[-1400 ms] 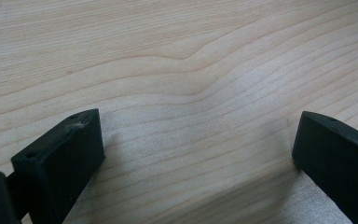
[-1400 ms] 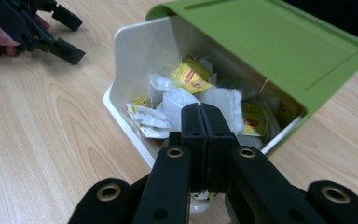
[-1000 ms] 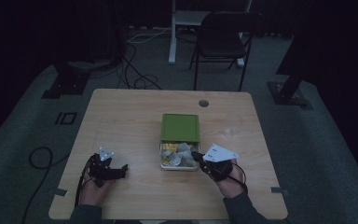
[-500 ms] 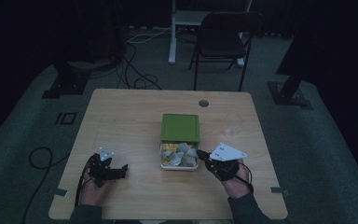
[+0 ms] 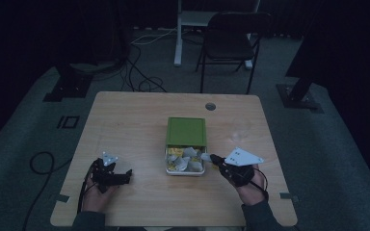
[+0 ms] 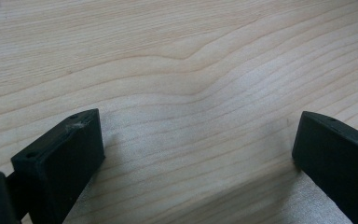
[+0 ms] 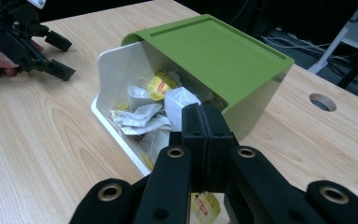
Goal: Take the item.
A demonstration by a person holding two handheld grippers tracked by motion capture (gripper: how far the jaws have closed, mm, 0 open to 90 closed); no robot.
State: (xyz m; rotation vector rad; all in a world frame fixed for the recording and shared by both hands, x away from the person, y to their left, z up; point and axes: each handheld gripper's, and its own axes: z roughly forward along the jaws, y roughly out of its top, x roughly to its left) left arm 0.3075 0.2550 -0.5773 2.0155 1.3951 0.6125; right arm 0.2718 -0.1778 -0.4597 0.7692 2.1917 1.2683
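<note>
The right gripper (image 5: 213,158) has drawn back a little from the white box (image 5: 167,168) toward the table's near right edge, its jaws clamped together on a tea bag (image 7: 179,105) whose yellow tag (image 7: 206,204) hangs just below them. That pull suggests one bag is now coming free of the heap lying just ahead of it, under the half-slid green lid (image 5: 186,131). The left gripper (image 5: 125,175) rests on the table (image 5: 135,120) well off to the side, jaws spread wide and empty.
</note>
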